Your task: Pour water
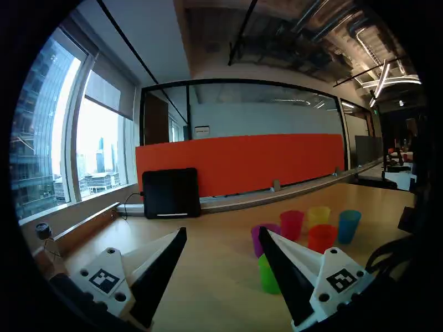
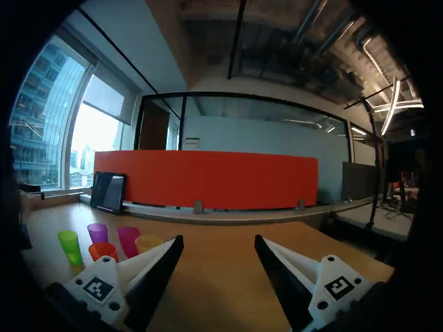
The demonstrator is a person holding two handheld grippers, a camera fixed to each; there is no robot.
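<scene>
Several coloured plastic cups stand in a cluster on the wooden table (image 1: 221, 288). In the left gripper view they lie ahead and to the right: purple cup (image 1: 256, 237), magenta cup (image 1: 292, 224), yellow cup (image 1: 319, 216), blue cup (image 1: 349, 226), orange cup (image 1: 322, 238) and, nearest, a green cup (image 1: 268, 276) partly behind the right finger. My left gripper (image 1: 221, 232) is open and holds nothing. In the right gripper view the green cup (image 2: 70, 247), purple cup (image 2: 98, 232), magenta cup (image 2: 128, 239), yellow cup (image 2: 147, 242) and orange cup (image 2: 103, 252) sit to the left. My right gripper (image 2: 217, 240) is open and holds nothing.
A black screen (image 1: 170, 193) leans at the table's back edge, in front of an orange partition (image 1: 238, 163) that spans the far side. Large windows (image 1: 50, 138) run along the left. More desks and cables stand at the far right.
</scene>
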